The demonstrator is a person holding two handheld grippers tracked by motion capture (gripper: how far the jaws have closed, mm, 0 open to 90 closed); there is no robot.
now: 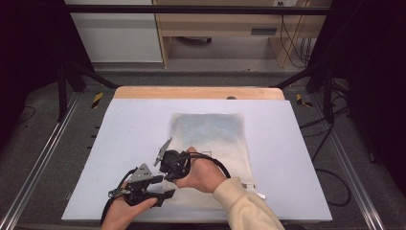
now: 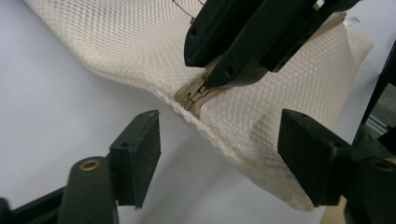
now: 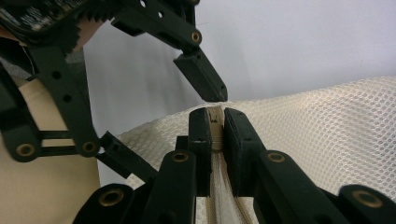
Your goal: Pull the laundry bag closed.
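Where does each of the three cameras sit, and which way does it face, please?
High view: above the person's side, facing forward and down on the table, mesh bag, both hands and grippers.
Left gripper view: rides the left gripper, looking past its open fingers at the bag's zipper.
Right gripper view: rides the right gripper, fingers shut on the zipper.
Both gripper views share the zipper and the other gripper.

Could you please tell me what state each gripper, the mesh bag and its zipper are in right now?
Right gripper: shut on the zipper pull.
Left gripper: open, jaws either side of the bag's lifted corner, not gripping.
Mesh bag: lying on the table, near corner lifted.
Zipper pull: pinched at the bag's corner end.
Table: bearing the bag.
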